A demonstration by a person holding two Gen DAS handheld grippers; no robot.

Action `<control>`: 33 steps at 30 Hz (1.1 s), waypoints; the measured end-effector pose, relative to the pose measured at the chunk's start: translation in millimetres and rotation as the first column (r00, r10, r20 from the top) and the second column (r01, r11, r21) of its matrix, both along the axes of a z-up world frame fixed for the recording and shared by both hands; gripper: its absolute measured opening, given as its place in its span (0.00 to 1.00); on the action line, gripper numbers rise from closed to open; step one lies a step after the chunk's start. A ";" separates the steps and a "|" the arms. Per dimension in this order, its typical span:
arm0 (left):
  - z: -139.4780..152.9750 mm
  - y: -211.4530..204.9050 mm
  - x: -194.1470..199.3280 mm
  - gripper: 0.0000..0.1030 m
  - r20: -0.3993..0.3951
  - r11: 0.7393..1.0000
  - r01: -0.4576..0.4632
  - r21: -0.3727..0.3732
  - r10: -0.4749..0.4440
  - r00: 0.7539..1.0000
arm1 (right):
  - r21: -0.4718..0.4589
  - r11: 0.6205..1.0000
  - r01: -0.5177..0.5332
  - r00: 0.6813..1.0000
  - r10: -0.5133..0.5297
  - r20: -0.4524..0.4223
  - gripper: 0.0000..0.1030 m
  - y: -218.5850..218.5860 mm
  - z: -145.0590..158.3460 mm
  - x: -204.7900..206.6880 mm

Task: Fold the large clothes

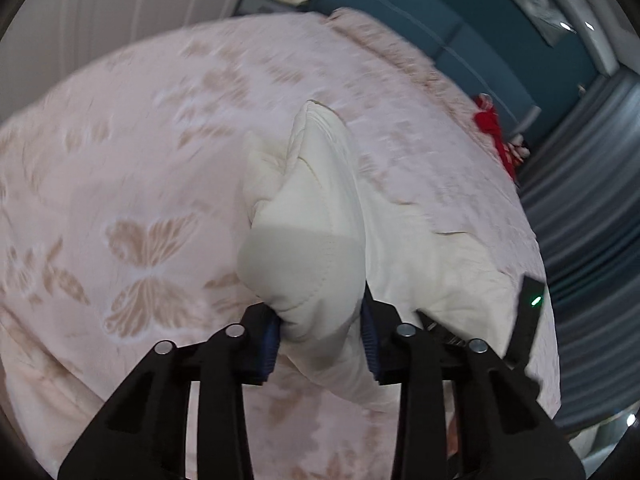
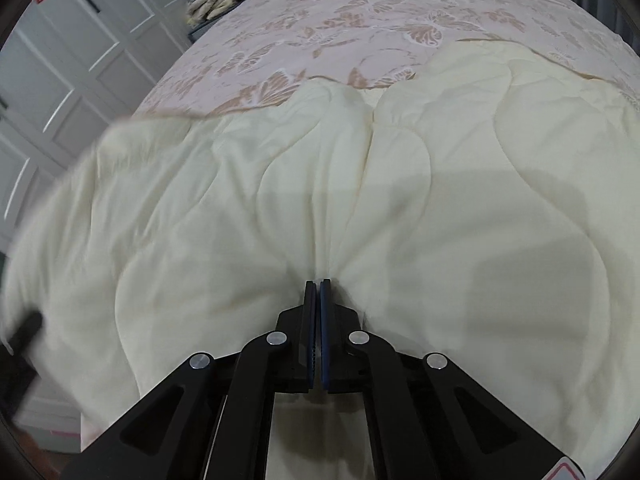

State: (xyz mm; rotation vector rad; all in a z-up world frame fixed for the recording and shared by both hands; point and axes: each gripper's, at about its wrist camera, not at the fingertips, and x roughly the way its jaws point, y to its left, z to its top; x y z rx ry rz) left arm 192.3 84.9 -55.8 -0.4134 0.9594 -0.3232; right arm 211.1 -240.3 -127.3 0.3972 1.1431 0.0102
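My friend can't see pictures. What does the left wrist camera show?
The left gripper pinches a thick fold of a cream quilt, lifted over a pink butterfly bedspread. Something red lies at the far edge.

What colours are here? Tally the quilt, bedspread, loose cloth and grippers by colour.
Cream: 1, quilt
Pink: 1, bedspread
Red: 1, loose cloth
Black: 2, left gripper, right gripper
Total: 5
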 end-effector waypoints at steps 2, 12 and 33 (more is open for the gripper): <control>16.1 -10.4 -4.7 0.27 0.026 1.000 0.030 0.008 -0.030 0.999 | 0.005 1.000 -0.017 1.000 0.016 0.011 0.00 1.5 4.7 -24.1; 65.7 -81.5 -34.3 0.21 0.125 0.979 0.178 0.104 -0.190 0.974 | 0.077 0.997 -0.010 1.000 0.010 0.008 0.00 -11.8 5.5 -104.0; 16.4 -287.5 -125.5 0.15 0.029 0.748 0.601 0.280 -0.633 0.774 | 0.008 0.971 0.238 0.968 -0.237 0.083 0.08 -154.8 57.1 -214.2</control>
